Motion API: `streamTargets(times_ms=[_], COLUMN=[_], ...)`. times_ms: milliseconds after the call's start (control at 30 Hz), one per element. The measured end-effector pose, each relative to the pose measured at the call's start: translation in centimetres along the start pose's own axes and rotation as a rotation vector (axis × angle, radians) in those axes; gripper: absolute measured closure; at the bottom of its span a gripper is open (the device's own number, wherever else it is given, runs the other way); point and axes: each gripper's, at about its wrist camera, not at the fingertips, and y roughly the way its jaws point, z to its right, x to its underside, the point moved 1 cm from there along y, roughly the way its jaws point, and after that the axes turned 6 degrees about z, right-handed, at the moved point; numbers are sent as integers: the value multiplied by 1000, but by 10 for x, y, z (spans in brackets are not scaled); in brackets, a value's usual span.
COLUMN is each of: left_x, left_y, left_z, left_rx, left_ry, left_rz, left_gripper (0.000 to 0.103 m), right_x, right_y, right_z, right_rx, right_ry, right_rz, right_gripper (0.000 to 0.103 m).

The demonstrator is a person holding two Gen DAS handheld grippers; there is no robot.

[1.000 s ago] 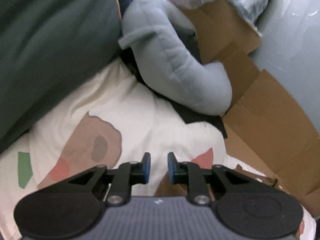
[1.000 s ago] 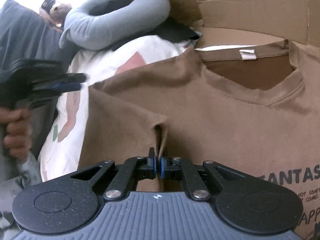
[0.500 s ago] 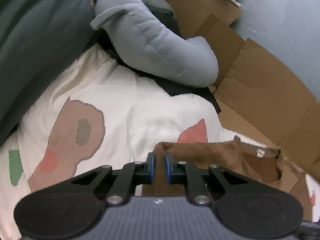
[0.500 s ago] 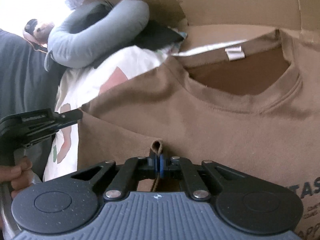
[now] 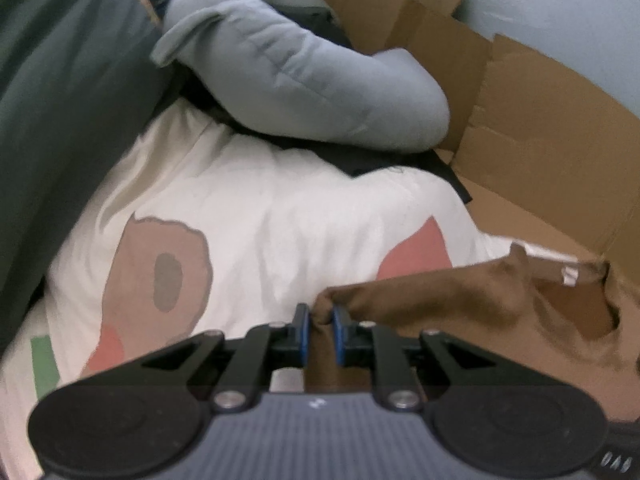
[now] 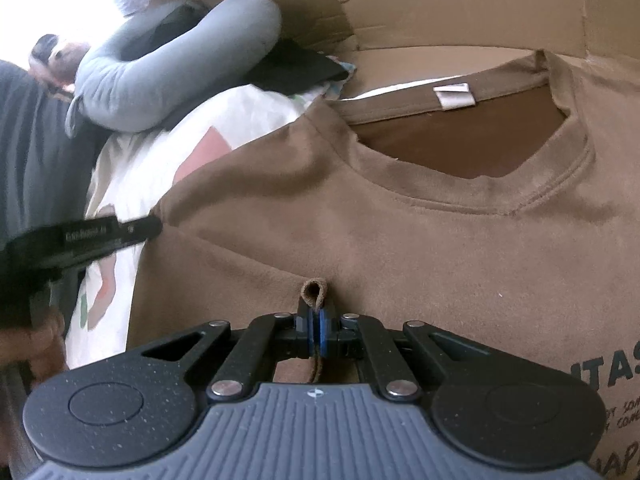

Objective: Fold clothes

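the left gripper has come down from the white bedding and now pinches the shoulder corner of the brown t-shirt, while the right gripper stays fully closed on a small fabric fold, so i think the fold can begin.

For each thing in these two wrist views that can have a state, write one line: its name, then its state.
Brown T-shirt: spread flat, front up, pinched at two spots.
Right gripper: shut on a shirt fold.
Left gripper: nearly shut, shirt's sleeve edge between its jaws.
Cardboard box: flaps open.
White printed sheet: spread, wrinkled.
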Motion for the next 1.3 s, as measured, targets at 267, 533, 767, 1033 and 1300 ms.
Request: streamTargets(times_ms=[267,533,767,1033,1300], left_x=[2,4,4,37,53], left_y=[3,0,-53,-79,-69], left_z=[-4,-4,-6,-10,14], left_rx=[-2,-1,-11,51,134], left_ry=[-25,-26,-69,-121,-56], left_rz=[-23,-30,-29,-98,-158], left_gripper=[89,88,88,89,90], right_x=[-4,-7,-2,4,-1], right_y=[-4,-1,-13,-23,-11], right_z=[2,20,47,46,45], right_rx=[-14,-74,-130,-110,-135], right_ry=[-4,54,209,224,178], right_rz=[17,0,9,43,1], right_gripper=[103,98,94,82,85])
